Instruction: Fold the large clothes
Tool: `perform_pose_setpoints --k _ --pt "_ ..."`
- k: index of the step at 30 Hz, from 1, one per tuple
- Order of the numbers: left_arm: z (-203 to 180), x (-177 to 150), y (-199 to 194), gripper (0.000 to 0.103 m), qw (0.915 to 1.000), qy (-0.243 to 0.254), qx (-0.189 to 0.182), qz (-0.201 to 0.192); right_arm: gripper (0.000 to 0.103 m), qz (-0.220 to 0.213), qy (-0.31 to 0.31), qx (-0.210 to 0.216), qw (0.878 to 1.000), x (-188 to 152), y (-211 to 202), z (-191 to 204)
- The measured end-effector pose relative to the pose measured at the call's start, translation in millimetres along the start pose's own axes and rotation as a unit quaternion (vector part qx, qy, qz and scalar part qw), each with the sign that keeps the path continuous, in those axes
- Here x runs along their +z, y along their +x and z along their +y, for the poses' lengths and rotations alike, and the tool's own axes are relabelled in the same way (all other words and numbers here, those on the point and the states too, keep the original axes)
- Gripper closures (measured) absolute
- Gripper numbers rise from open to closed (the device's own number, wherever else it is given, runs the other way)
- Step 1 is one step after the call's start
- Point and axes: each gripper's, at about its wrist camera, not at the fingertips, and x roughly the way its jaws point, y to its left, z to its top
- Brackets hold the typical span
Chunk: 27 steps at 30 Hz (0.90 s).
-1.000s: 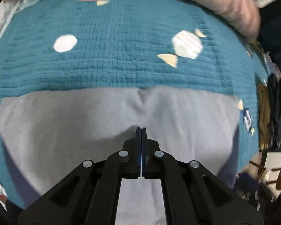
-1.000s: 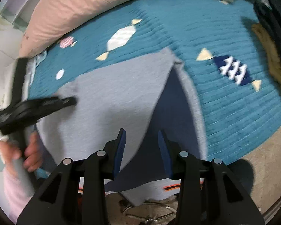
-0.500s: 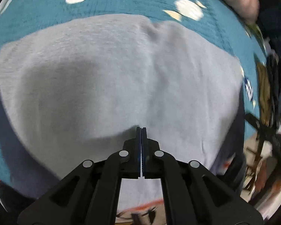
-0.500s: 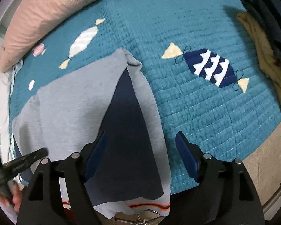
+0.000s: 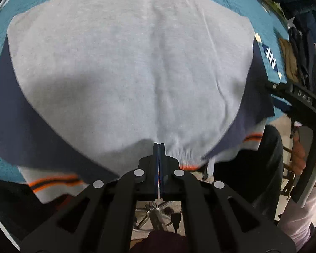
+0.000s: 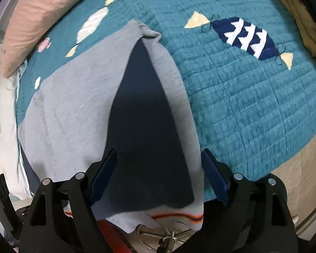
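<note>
The grey sweater [image 5: 137, 63] lies on the teal quilt [image 6: 242, 94], its striped hem overhanging the quilt's near edge. Left tool [image 5: 159, 147] is clamped on the hem; right tool [image 6: 160, 168] gapes wide, holding nothing. Best pinch the navy sleeve [image 6: 145, 116] evenly, keeping the fold taut.

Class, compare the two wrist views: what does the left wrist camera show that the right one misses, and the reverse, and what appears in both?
Only the left wrist view shows the left gripper shut on the grey sweater's hem, and the hand holding the other tool. Only the right wrist view shows the open right gripper, the pink pillow and the navy zigzag fish patch. Both show the grey sweater with navy panels on the teal quilt.
</note>
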Motion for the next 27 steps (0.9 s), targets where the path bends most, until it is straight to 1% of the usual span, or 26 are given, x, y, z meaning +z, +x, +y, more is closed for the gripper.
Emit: perform_pose_setpoints --k 1,3,4,5,6,8,10,11,12,15,16,18,20,21,22,24,25,27 --pt "0.6 -1.5 4.3 0.103 1.0 0.001 0.002 0.004 0.018 0.0 -0.008 -0.005 1.0 -2.6 0.3 2.3" --pt "3.9 0.0 21.2 0.103 1.0 -0.002 0.004 0.008 0.017 0.012 -0.016 -0.015 1.0 -4.4 6.8 3.1" --pt "4.7 3.6 19.0 0.103 0.9998 -0.01 0.001 0.014 0.017 0.021 -0.006 -0.021 1.0 -6.0 9.7 1.8" --pt "5.5 4.5 13.4 0.103 0.9998 -0.012 -0.002 0.015 0.017 0.021 0.002 -0.013 1.0 -7.6 9.1 0.3" --pt "3.6 6.2 2.8 0.103 0.9999 -0.006 -0.005 0.006 0.017 0.018 0.008 -0.003 1.0 -8.9 7.2 -0.7" --pt "2.9 13.7 -16.2 0.103 0.9998 0.007 0.002 -0.016 0.017 0.013 0.006 -0.005 1.0 -10.9 3.1 -2.1" --pt "6.4 23.3 -26.8 0.103 0.9996 0.002 -0.006 -0.027 0.017 0.006 0.006 -0.006 1.0 -9.8 -1.3 -4.4" --pt "7.3 28.9 -26.5 0.103 0.9996 -0.004 -0.003 -0.029 0.017 0.005 0.007 -0.002 1.0 -8.6 -3.4 -7.5" --pt "10.0 33.3 -23.6 0.103 0.9995 -0.01 0.005 -0.028 0.017 0.004 0.009 0.0 1.0 -7.2 -4.8 -10.2" --pt "14.1 35.8 3.7 0.103 0.9996 -0.022 -0.012 0.01 0.017 0.003 0.017 0.001 1.0 -1.2 -3.5 -16.6" --pt "15.8 35.8 16.1 0.103 0.9997 -0.021 -0.007 0.011 0.017 0.006 0.018 0.003 1.0 0.2 -1.5 -18.2" --pt "16.3 37.4 26.1 0.103 0.9993 -0.033 -0.015 0.003 0.017 0.022 0.022 0.001 1.0 4.6 4.8 -21.9" --pt "20.6 38.0 18.8 0.103 0.9989 -0.04 -0.025 0.008 0.017 0.033 0.027 0.02 0.999 8.0 6.4 -25.4" --pt "21.3 38.1 12.6 0.103 0.999 -0.037 -0.023 0.009 0.017 0.034 0.029 0.026 0.999 9.1 5.7 -25.2" --pt "21.0 38.4 3.1 0.103 0.9993 -0.034 -0.016 -0.001 0.017 0.032 0.028 0.03 0.999 9.9 3.1 -25.4" --pt "21.3 42.8 -15.9 0.103 0.9994 -0.019 -0.003 -0.031 0.017 0.029 0.014 0.025 0.999 10.8 -1.4 -26.1" --pt "23.4 46.9 -20.7 0.103 0.9992 -0.022 -0.002 -0.034 0.017 0.029 0.007 0.021 0.999 11.5 -1.8 -25.8" --pt "27.1 51.8 -18.8 0.103 0.9993 -0.026 -0.001 -0.027 0.017 0.035 0.01 0.018 0.999 12.7 1.8 -25.4"
